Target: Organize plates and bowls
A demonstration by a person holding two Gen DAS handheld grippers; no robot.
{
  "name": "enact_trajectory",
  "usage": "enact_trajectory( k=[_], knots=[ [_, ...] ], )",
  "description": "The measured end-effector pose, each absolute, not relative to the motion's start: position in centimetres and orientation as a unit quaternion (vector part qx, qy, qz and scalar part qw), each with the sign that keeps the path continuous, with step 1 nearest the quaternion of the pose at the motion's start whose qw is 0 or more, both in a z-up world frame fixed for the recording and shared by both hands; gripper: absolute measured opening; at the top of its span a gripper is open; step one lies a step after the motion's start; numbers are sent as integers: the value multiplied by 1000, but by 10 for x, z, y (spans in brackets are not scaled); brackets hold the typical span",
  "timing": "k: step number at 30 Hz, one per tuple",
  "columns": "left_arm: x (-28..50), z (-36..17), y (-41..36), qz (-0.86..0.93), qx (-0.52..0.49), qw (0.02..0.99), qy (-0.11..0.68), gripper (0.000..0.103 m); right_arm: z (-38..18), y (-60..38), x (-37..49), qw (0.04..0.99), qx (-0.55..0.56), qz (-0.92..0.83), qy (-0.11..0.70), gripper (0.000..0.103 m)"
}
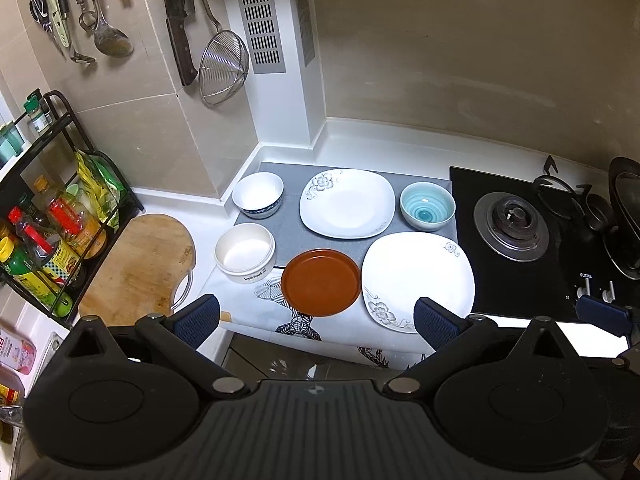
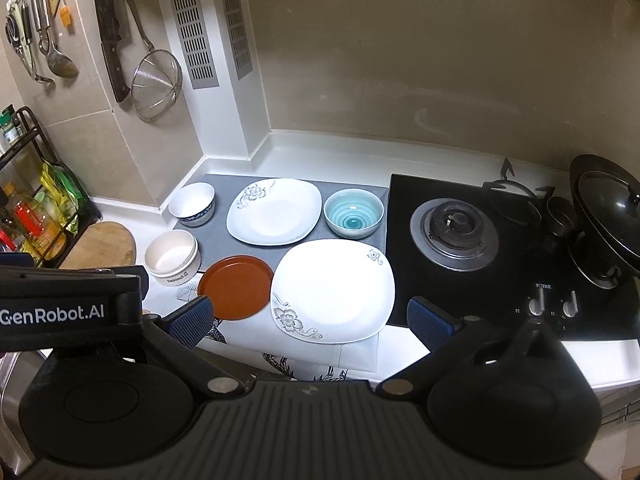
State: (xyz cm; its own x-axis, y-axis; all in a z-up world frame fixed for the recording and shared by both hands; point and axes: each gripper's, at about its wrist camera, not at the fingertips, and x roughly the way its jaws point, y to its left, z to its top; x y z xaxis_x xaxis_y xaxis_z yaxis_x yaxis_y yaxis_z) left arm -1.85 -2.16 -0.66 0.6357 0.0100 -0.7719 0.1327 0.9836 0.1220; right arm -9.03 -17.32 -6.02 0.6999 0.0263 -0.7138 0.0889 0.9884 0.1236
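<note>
On the desk (image 2: pixel 400 354) lies a mat (image 2: pixel 214 242) with dishes on it. A square plate (image 2: pixel 276 212) sits in the middle at the back. At its 9 o'clock stands a small bowl (image 2: pixel 192 204), and at its 3 o'clock stands a ringed bowl (image 2: pixel 352 213). A second square plate (image 2: pixel 334 290) lies at 5 o'clock from the first, near the desk's front edge. A round plate (image 2: pixel 236 288) lies just beside it at 9 o'clock. A tub with "Delicious" on it (image 2: pixel 172 258) stands at 10 o'clock from the round plate. The stove (image 2: pixel 456 236) is at 3 o'clock from the dishes. A cutting board (image 1: pixel 138 264) lies at 9 o'clock from the tub, before a bottle rack (image 1: pixel 60 208).
</note>
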Motion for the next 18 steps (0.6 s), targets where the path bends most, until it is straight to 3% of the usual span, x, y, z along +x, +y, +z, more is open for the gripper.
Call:
enact_trajectory(
  k=[18],
  knots=[
    [-29, -5, -19, -25, 84, 904, 418, 103, -60, -167, -98, 919, 74, -12, 387, 103]
  ],
)
